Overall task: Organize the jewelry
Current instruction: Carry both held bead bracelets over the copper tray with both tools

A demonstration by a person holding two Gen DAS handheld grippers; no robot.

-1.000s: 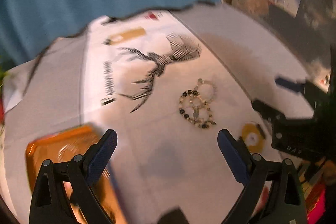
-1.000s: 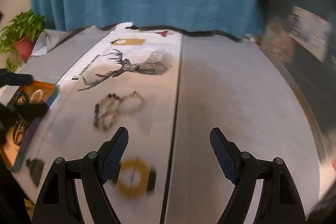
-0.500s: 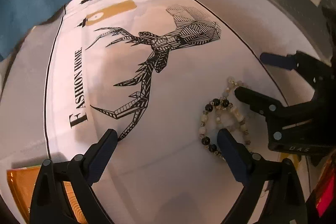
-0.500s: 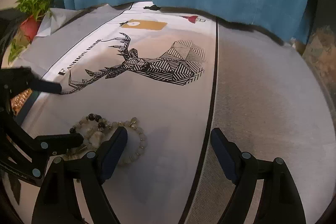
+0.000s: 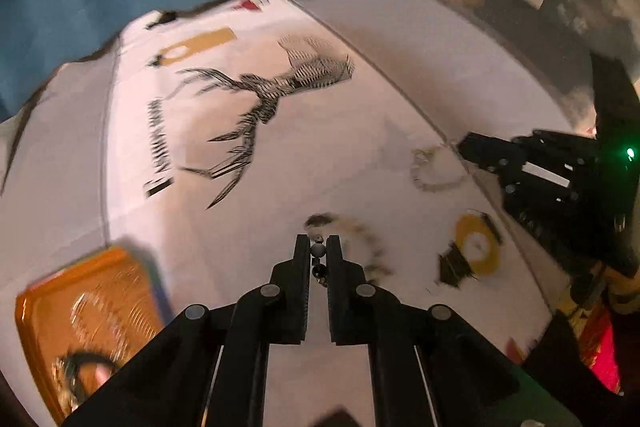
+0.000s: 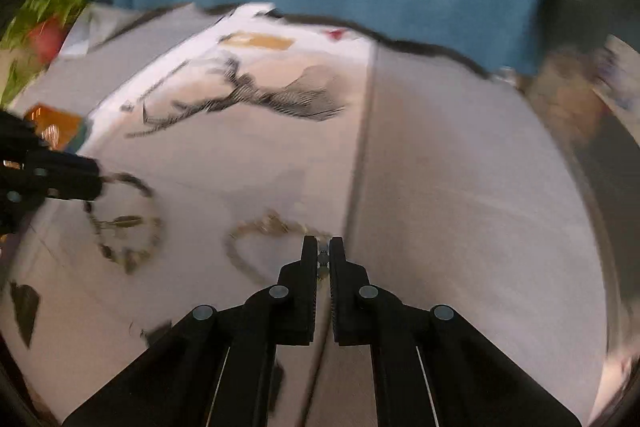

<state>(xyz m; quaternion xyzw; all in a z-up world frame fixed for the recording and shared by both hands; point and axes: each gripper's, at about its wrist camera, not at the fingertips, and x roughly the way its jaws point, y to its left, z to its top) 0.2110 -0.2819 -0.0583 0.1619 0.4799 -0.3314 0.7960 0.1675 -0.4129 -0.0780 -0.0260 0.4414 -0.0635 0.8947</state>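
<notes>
The left gripper [image 5: 318, 247] has its jaws clenched on beads of the dark beaded bracelet [image 5: 360, 239], whose loop trails off to the right of the jaws on the white surface [image 5: 320, 155]. The right gripper [image 6: 323, 250] grips the pale beaded bracelet [image 6: 256, 227], its loop lying left of the jaws. An orange tray [image 5: 80, 311] sits far left of the left jaws.

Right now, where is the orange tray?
Left wrist view: orange tray sits bottom left on the white cloth, left of the left gripper, below the deer print.
</notes>
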